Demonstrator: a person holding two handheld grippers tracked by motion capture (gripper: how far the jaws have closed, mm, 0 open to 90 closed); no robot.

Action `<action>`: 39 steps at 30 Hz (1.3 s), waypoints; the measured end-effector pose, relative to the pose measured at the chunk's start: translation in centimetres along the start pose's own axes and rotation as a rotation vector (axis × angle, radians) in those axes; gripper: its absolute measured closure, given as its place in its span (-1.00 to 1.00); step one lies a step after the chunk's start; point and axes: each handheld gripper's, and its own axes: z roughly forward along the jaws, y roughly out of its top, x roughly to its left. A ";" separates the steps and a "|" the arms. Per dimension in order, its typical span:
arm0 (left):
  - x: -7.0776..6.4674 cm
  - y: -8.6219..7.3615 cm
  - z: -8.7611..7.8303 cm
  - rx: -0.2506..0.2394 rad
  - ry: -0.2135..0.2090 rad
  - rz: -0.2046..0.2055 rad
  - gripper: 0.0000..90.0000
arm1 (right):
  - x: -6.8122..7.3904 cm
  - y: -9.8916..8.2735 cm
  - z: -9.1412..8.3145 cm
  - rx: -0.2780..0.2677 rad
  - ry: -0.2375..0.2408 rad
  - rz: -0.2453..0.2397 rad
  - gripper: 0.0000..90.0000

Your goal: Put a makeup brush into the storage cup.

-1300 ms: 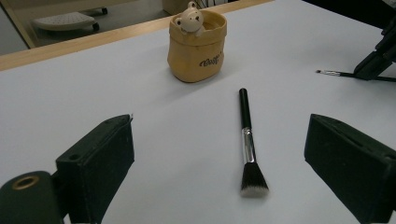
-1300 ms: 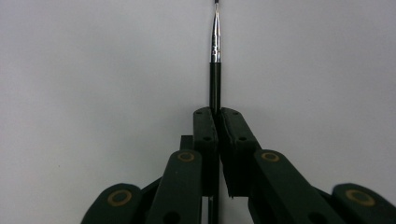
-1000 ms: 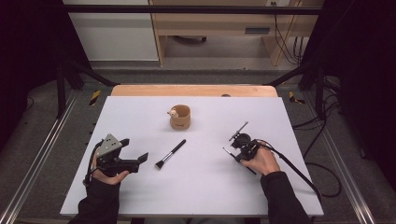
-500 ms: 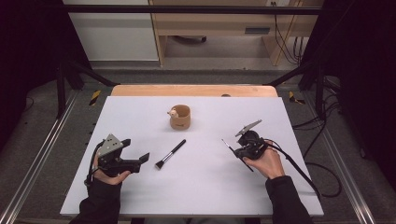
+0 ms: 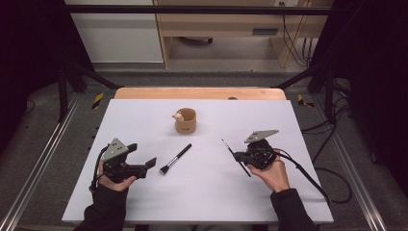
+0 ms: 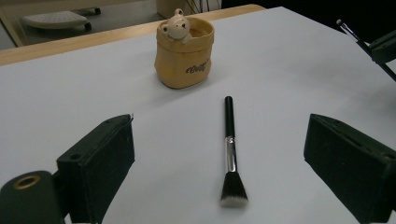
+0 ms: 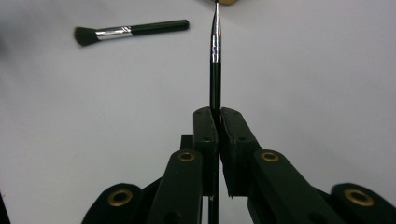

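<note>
A tan cup with a small bear figure on its rim (image 5: 185, 120) (image 6: 184, 51) stands at the middle back of the white table. A black makeup brush with a silver ferrule (image 5: 175, 159) (image 6: 229, 149) (image 7: 126, 30) lies flat in front of it. My left gripper (image 5: 150, 163) (image 6: 219, 154) rests at the left, open, jaws wide on either side of that brush's bristle end but apart from it. My right gripper (image 5: 239, 159) (image 7: 215, 116) is shut on a thin black brush (image 5: 235, 156) (image 7: 215, 60), held above the table with its tip pointing toward the cup.
The white table top (image 5: 288, 125) ends at a wooden strip (image 5: 199, 93) at the back. Black frame rails and cables run along the floor on both sides. A cable (image 5: 308, 175) trails from my right gripper.
My right gripper has lifted with the thin brush and turned, so the brush now points toward the table's middle. The left gripper and the flat brush have stayed still.
</note>
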 end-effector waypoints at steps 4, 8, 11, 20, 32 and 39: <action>-0.3 0.1 0.1 0.000 -0.003 -0.001 -0.83 | 0.3 -0.1 -0.2 -0.032 0.016 0.002 0.91; -0.6 0.3 0.1 -0.009 -0.004 -0.009 -0.83 | 0.5 -0.2 -0.6 -0.072 0.030 -0.010 0.91; -0.8 0.3 0.1 -0.014 -0.004 -0.012 -0.83 | 0.7 -0.3 -0.8 -0.095 0.033 0.001 0.91; -1.7 0.7 0.5 -0.028 -0.042 -0.015 -0.82 | 1.2 -0.6 -0.4 -0.155 0.059 -0.004 0.91; -2.6 1.1 1.1 -0.040 -0.060 -0.008 -0.82 | 1.5 -0.5 -0.5 -0.225 0.091 0.009 0.91; -3.0 1.5 1.4 -0.056 -0.073 -0.021 -0.81 | 1.6 -0.5 -0.5 -0.265 0.096 0.013 0.91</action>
